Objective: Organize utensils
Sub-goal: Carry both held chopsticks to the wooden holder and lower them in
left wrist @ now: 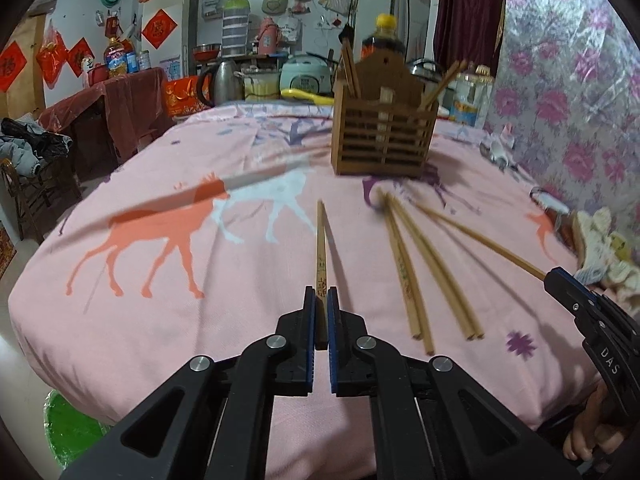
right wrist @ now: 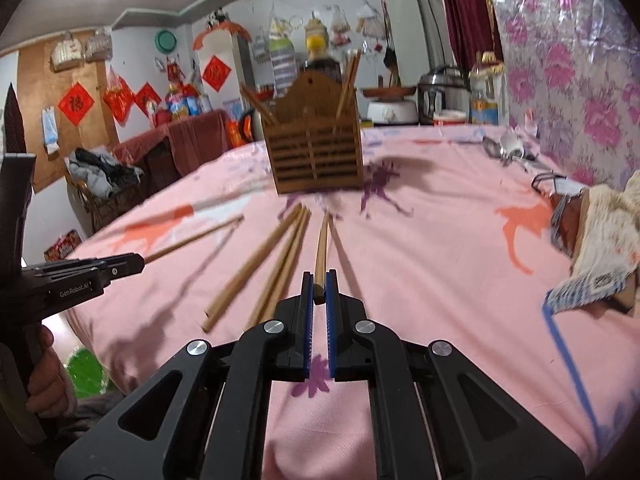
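My left gripper (left wrist: 321,300) is shut on the thick end of a wooden chopstick (left wrist: 321,240). The chopstick points toward the slatted wooden holder (left wrist: 384,136) and casts a shadow on the pink cloth beside it. My right gripper (right wrist: 319,284) is shut on another chopstick (right wrist: 321,244), also aimed at the holder (right wrist: 316,156). Several loose chopsticks (left wrist: 420,272) lie on the cloth between the two grippers, and they show in the right wrist view as chopsticks (right wrist: 272,256) too. The holder has a few chopsticks standing in it. Each gripper shows in the other's view: right gripper (left wrist: 554,276), left gripper (right wrist: 136,262).
Metal spoons (right wrist: 506,148) lie at the far right near the floral wall covering. A knitted rag (right wrist: 604,236) sits at the right edge of the cloth. A kettle (left wrist: 222,80), a rice cooker (left wrist: 306,74) and bottles stand behind the holder. A green bucket (left wrist: 72,428) is below the left edge.
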A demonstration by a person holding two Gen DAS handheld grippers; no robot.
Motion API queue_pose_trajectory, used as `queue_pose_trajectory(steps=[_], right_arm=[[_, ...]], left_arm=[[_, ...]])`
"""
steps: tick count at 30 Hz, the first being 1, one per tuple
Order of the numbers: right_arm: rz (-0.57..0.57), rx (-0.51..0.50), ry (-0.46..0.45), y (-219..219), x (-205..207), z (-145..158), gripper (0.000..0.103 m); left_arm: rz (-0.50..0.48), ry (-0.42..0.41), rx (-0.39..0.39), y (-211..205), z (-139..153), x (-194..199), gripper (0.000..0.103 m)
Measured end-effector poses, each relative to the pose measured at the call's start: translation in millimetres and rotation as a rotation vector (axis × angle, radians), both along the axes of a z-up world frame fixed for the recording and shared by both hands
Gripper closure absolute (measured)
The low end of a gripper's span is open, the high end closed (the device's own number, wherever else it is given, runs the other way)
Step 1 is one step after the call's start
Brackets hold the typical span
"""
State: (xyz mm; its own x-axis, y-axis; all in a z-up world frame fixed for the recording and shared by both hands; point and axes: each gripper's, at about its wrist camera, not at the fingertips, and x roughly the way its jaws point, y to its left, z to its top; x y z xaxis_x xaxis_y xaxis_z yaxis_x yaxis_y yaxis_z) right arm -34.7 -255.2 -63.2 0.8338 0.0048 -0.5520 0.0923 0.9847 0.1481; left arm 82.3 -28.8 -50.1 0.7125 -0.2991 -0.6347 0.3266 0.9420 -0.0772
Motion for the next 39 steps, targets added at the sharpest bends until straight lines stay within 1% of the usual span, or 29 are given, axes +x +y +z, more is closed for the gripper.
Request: queue_pose_trajectory(steps=[5, 8, 12, 17, 22, 30, 35, 37, 39], right_arm=[[0.001, 0.02, -0.075, -3.4, -7.9, 29.8, 0.096], [0.009, 0.022, -0.109, -3.0, -10.1, 45.3, 0.096], [0.028, 0.024, -0.118, -2.4, -4.5, 58.9, 0.096], [0.033, 0.053, -0.113, -9.0, 14.9, 71.9, 0.096], [0.036, 0.054, -0.126, -12.9, 32.4, 84.2, 0.096], [0.031, 0.066, -0.151, -26.2, 60.7, 105.5, 0.097], [0.029, 0.07, -0.163, -37.0, 86.1, 116.3, 0.097], [0.03, 0.063, -0.178, -39.6, 98.5, 125.6, 0.097], [0.037, 0.065, -0.218, -43.4, 115.6, 144.7, 0.097]], left_arm=[[0.013, -0.027, -0.037, 6.2, 26.8, -4.9, 0.097], [0.007, -0.028, -0.061, 7.4, 43.2, -3.6, 0.097], [-0.03, -0.04, -0.06, -0.4, 65.2, 1.2, 0.097], [-0.075, -0.04, -0.08, -14.6, 90.2, 17.3, 0.097], [-0.112, -0.051, -0.088, -31.0, 110.9, 35.4, 0.097], [-0.157, -0.056, -0.09, -56.0, 134.6, 71.2, 0.097], [-0.173, -0.083, -0.092, -72.3, 155.4, 94.3, 0.097], [-0.174, -0.103, -0.095, -77.3, 167.8, 103.2, 0.097], [-0.17, -0.139, -0.109, -81.7, 188.2, 113.7, 0.097]])
